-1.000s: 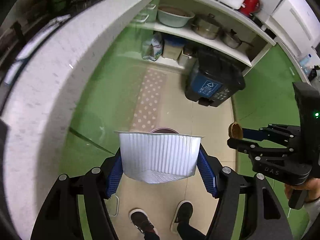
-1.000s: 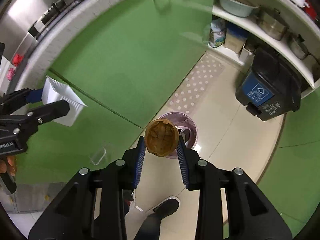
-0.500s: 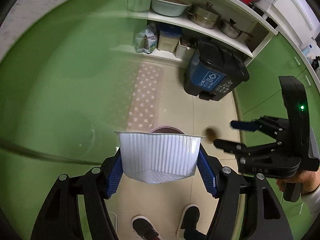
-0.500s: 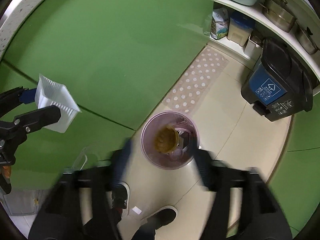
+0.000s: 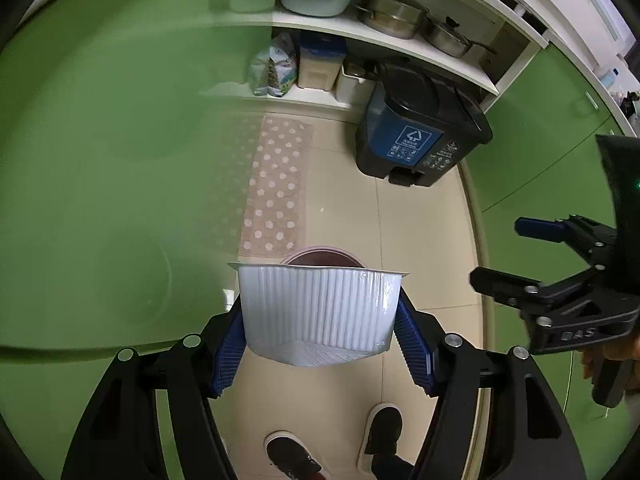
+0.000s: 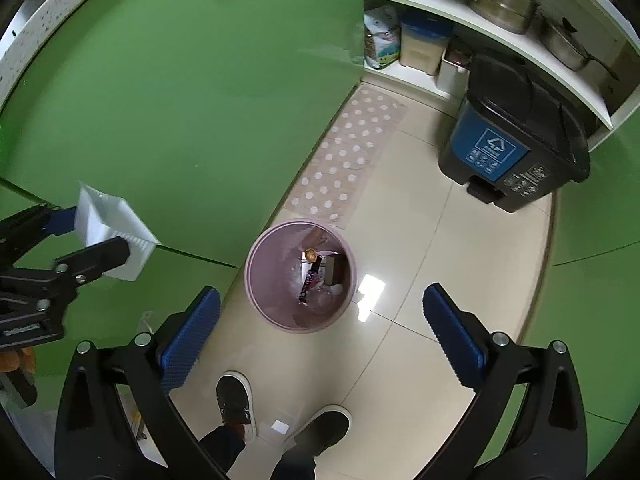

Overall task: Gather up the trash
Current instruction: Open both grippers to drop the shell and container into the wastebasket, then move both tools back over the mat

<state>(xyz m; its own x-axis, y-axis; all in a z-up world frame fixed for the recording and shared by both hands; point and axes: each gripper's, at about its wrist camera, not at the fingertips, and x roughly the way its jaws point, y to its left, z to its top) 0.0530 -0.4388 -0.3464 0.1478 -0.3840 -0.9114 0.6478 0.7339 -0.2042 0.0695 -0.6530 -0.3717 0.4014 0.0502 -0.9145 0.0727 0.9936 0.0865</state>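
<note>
My left gripper point(image 5: 320, 344) is shut on a white ribbed plastic tray point(image 5: 318, 312), held above the floor; it also shows at the left of the right wrist view point(image 6: 110, 236). My right gripper point(image 6: 320, 320) is open and empty above a pink trash bin point(image 6: 300, 276). A brown round piece of trash point(image 6: 311, 255) lies inside the bin among other scraps. In the left wrist view only the bin's far rim point(image 5: 320, 250) shows behind the tray, and the open right gripper point(image 5: 504, 252) is at the right.
A black and blue recycling bin point(image 6: 516, 140) stands at the back right by white shelves with pots point(image 5: 392, 12). A dotted floor mat point(image 6: 348, 160) lies behind the pink bin. Green cabinet fronts point(image 6: 180, 100) line the left. The person's shoes point(image 6: 234, 398) are below.
My right gripper opened and let go of the brown piece, which fell into the pink bin. Both grippers moved lower, off the counter edge. The left still holds the tray.
</note>
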